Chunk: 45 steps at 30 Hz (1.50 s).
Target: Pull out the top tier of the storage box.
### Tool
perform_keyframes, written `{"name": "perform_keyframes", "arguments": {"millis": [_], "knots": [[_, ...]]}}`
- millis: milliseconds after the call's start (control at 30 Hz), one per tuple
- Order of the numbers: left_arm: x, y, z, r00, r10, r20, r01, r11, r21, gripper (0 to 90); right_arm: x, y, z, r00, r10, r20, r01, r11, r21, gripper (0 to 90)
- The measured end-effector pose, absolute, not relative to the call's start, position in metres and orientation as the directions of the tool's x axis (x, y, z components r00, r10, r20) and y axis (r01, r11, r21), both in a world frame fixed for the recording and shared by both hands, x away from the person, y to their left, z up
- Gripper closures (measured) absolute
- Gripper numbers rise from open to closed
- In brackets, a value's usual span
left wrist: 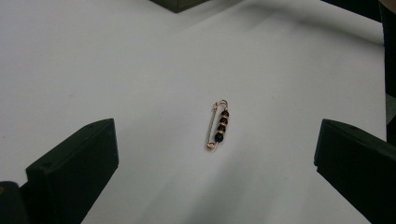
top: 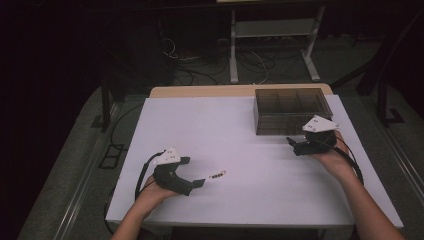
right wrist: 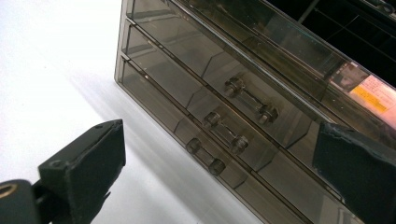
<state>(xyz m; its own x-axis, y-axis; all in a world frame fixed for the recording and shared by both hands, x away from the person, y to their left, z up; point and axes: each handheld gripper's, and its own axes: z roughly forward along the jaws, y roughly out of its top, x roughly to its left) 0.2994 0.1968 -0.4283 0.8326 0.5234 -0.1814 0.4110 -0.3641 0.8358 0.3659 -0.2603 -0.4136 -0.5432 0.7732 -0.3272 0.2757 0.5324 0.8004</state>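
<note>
Both my tongs stand apart: left tongs (top: 192, 172) frame the beaded pin (left wrist: 218, 125) lying flat on the surface (top: 240, 125) ahead, ready to pinch; right tongs (top: 295, 145) face the drawer box (right wrist: 224, 93) handles.

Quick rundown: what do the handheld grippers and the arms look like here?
Left gripper and right gripper: black bodies, two blocky black jaws each, a pale grey three-cornered plate with dark dots on top, and a black cable looping back. Forearms are bare, no sleeves visible.
</note>
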Motion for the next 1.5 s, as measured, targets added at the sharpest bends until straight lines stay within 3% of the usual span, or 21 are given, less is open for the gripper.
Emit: {"name": "perform_keyframes", "arguments": {"millis": [667, 1500], "knots": [[0.2971, 0.1989, -0.4274, 0.834, 0.524, -0.174, 0.401, -0.358, 0.843, 0.0, 0.3628, -0.2527, -0.4175, -0.510, 0.715, -0.478, 0.225, 0.648, 0.728, 2.2], [0.2978, 0.1980, -0.4277, 0.836, 0.518, -0.178, 0.401, -0.356, 0.844, 0.0, 0.3602, -0.2507, -0.4193, -0.478, 0.660, -0.579, 0.184, 0.720, 0.669, 2.2]]}}
